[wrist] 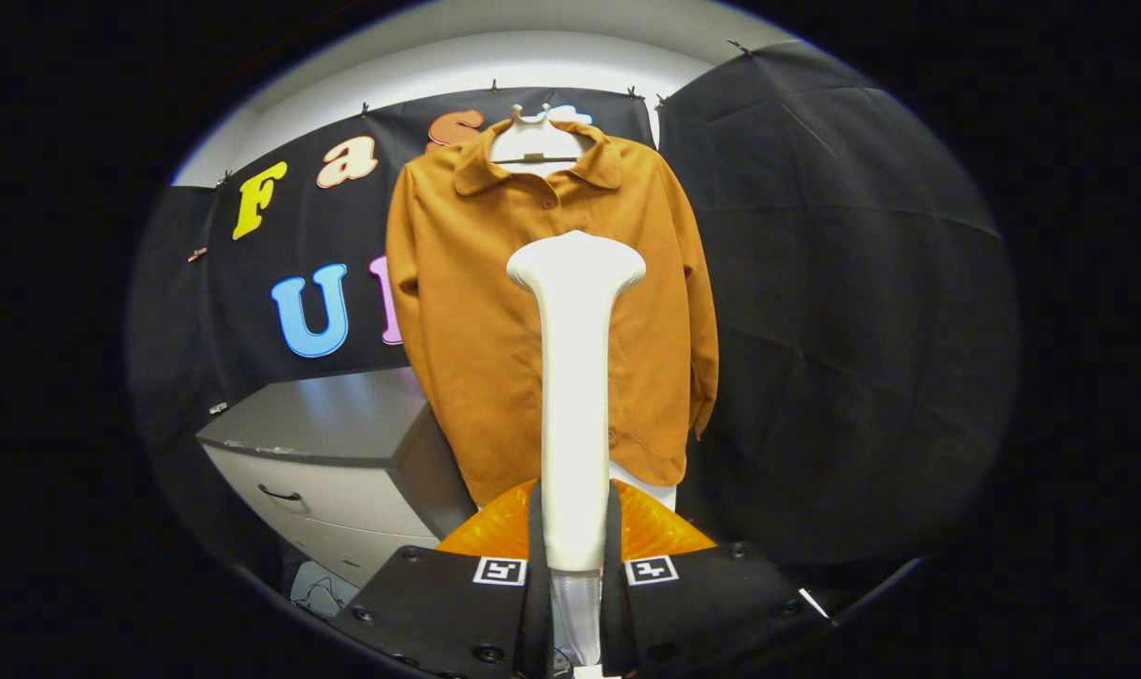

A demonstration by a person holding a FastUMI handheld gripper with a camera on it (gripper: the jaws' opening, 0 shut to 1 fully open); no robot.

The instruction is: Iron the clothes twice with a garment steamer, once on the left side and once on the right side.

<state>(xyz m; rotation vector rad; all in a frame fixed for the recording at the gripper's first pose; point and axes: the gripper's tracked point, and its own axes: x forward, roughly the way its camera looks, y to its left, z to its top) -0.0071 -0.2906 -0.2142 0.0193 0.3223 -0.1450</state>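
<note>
Gripping one white plastic garment steamer [575, 377] upright by its handle, the gripper [575, 566] has both fingers pressed on it, head against the shirt front. One orange collared button shirt [476, 311] hangs on one white hanger [536, 141] just beyond; no brand text legible. One grey-topped drawer cabinet [335, 462] stands left of the shirt, its corner near the hem.

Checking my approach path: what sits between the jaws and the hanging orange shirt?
In the gripper view, only the white handheld garment steamer, clamped between the jaws, rises ahead of the gripper in front of the orange collared shirt; nothing else intervenes.
</note>
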